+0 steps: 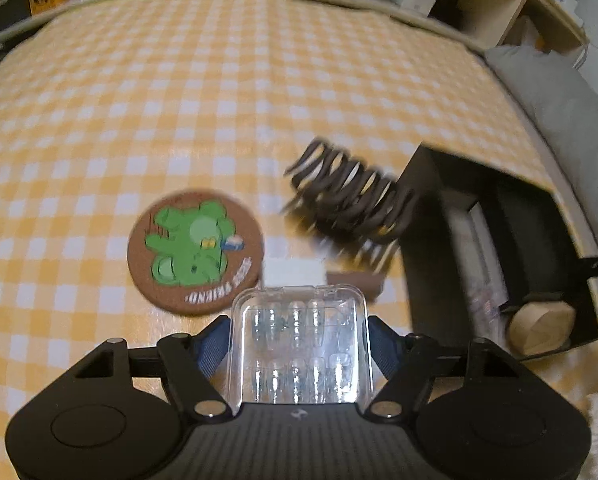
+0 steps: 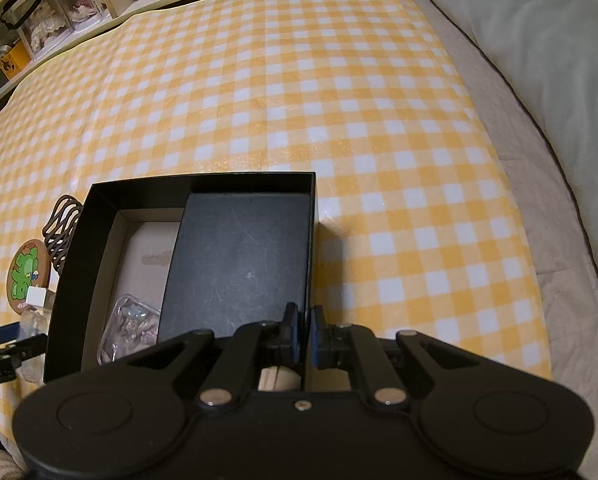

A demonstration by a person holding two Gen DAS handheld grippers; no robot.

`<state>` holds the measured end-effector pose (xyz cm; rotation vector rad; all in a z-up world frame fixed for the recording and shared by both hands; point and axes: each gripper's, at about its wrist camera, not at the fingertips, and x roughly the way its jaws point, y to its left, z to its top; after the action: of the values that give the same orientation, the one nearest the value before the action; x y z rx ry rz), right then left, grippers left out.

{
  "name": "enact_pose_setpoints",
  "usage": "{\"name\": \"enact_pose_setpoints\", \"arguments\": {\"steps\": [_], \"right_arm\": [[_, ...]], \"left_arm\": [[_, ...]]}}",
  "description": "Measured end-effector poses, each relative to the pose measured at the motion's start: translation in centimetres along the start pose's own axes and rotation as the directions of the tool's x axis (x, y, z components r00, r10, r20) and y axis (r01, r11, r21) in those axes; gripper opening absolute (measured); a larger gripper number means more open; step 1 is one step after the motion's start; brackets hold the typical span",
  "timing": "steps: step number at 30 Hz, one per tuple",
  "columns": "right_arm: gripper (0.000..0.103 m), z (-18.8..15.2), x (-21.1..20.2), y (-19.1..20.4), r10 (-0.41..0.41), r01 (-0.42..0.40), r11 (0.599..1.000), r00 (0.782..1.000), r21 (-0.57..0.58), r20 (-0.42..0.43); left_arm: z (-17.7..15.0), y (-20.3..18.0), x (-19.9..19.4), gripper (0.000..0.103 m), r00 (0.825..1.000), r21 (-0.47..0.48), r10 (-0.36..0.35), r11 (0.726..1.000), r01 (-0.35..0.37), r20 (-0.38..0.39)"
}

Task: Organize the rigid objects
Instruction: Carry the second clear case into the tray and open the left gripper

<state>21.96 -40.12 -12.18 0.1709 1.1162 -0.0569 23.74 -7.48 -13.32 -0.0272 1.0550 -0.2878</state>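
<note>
1. Far left on your checked cloth (image 1: 219, 100) lies the coaster (image 1: 195, 250), flat, with wide open cloth beyond it and to its left.
2. Your left hand-held gripper (image 1: 299, 344) has the clear case (image 1: 299, 344) between its blue pads (image 1: 213, 350); the pads sit against its sides, so it looks grasped. No earlier picture is given.
3. Just past the case sit a small white block (image 1: 295, 272) and a dark coil (image 1: 351, 200), blurred, close to the box's left wall.
4. The black box (image 2: 203, 186) is open; inside lie a black slab (image 2: 235, 264), a clear packet (image 2: 129, 320) and a wooden piece (image 1: 543, 330).
5. Your right hand-held gripper (image 2: 305, 330) is clenched on the box's right wall.
6. Right of the box the cloth is open up to its edge, then bedding and a grey pillow (image 2: 539, 40).
</note>
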Motion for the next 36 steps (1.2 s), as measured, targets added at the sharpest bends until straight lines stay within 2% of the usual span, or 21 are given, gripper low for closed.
{"name": "enact_pose_setpoints", "arguments": {"steps": [4, 7, 14, 18, 23, 33, 36], "right_arm": [[0.008, 0.0, 0.0, 0.0, -0.001, 0.001, 1.000, 1.000, 0.001, -0.001], [0.008, 0.0, 0.0, 0.0, -0.003, 0.003, 1.000, 1.000, 0.000, 0.000], [0.008, 0.0, 0.0, -0.1, -0.003, 0.003, 1.000, 1.000, 0.000, -0.001], [0.008, 0.0, 0.0, 0.1, -0.003, 0.003, 1.000, 1.000, 0.001, 0.000], [0.008, 0.1, 0.0, 0.0, -0.003, 0.003, 1.000, 1.000, 0.003, 0.000], [0.008, 0.1, 0.0, 0.1, -0.005, 0.005, 1.000, 1.000, 0.001, 0.000], [0.008, 0.1, 0.0, 0.1, -0.005, 0.005, 1.000, 1.000, 0.002, 0.000]], "left_arm": [[1.3, -2.3, -3.4, 0.073, 0.993, 0.028, -0.070, 0.997, 0.068, 0.095], [2.2, -4.1, -4.8, 0.073, 0.982, 0.030, -0.141, 0.990, 0.139, 0.127], [2.5, -9.8, -4.0, 0.073, 0.971, 0.092, -0.225, 0.972, 0.218, 0.077], [2.1, -11.7, -2.2, 0.073, 0.973, 0.108, -0.224, 0.970, 0.218, 0.055], [1.7, -11.2, -0.1, 0.073, 0.980, 0.073, -0.196, 0.979, 0.193, 0.037], [1.2, -11.4, 0.7, 0.074, 0.981, 0.120, -0.179, 0.978, 0.169, 0.076], [1.2, -11.3, 0.7, 0.075, 0.981, 0.130, -0.182, 0.976, 0.173, 0.065]]}}
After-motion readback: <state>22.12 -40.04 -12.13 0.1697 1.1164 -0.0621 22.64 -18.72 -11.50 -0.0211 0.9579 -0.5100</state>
